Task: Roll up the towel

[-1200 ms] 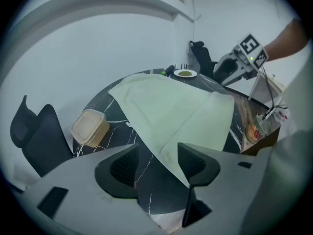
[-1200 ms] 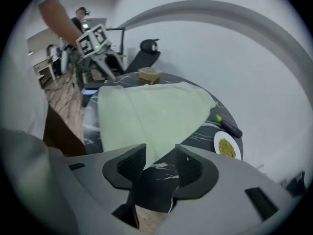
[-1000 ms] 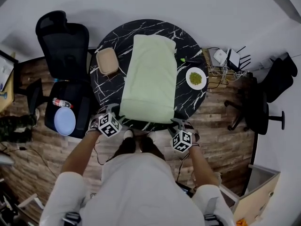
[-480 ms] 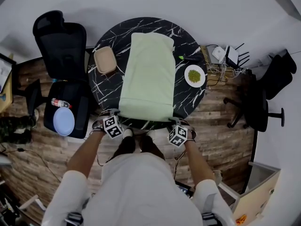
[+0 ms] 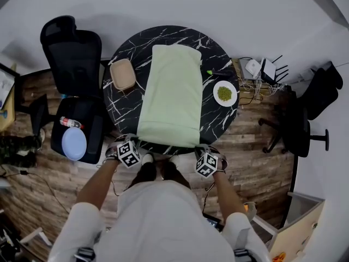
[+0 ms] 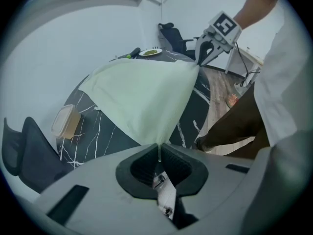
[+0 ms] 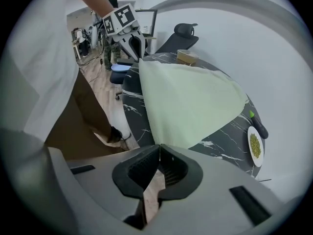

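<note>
The pale green towel (image 5: 170, 94) lies flat and unrolled along the middle of the round black marbled counter (image 5: 122, 111). Its near short edge is at the counter's rim, just in front of the person.

A second ago both tools were below the towel's near edge, apart from the cloth. Now each one is at a near corner of the towel. The left hand-held gripper (image 5: 134, 140) has just been closing its jaws, and in the left gripper view (image 6: 157, 156) they are pressed together on the towel's near left corner, with a thin tip of cloth between the pads. The right hand-held gripper (image 5: 198, 146) has also just been closing. In the right gripper view (image 7: 158, 153) its jaws pinch the towel's near right corner, where the cloth comes to a point between the pads.

Each gripper view also shows the other tool at the opposite end of that same near edge: the right one (image 6: 203, 58) and the left one (image 7: 134, 45).

The towel keeps the same shape as before, with no fold or roll in it. The beige container (image 5: 123, 73) is left of the towel and the white plate (image 5: 225, 93) with something green is right of it, as in the earlier frames.
</note>
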